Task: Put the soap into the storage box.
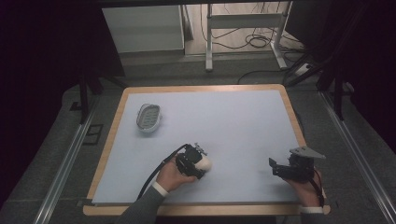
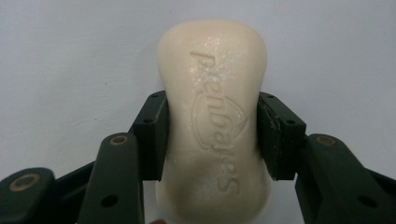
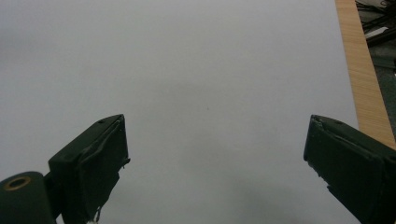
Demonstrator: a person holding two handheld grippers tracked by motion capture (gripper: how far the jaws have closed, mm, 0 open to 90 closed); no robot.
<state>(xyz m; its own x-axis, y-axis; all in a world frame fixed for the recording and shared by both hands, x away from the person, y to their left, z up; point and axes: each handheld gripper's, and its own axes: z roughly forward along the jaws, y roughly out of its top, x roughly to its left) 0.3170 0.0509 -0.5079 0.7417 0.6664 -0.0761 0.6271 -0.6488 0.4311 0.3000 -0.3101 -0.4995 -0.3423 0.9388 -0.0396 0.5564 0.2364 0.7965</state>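
While the left gripper (image 2: pixel 212 135) clamps its jaws on the waist of the cream soap bar (image 2: pixel 214 112), the bar sits low on the counter (image 1: pixel 243 121), near its front edge. Off to the right, the right gripper (image 3: pixel 215 163) hangs with jaws spread wide, nothing between them. A soap dish (image 1: pixel 149 117) waits at far left.

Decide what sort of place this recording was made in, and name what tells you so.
Probably a lab or workshop set up for recording: a wooden-edged table with a plain pale mat, loose cables on the floor behind, and a metal desk frame.
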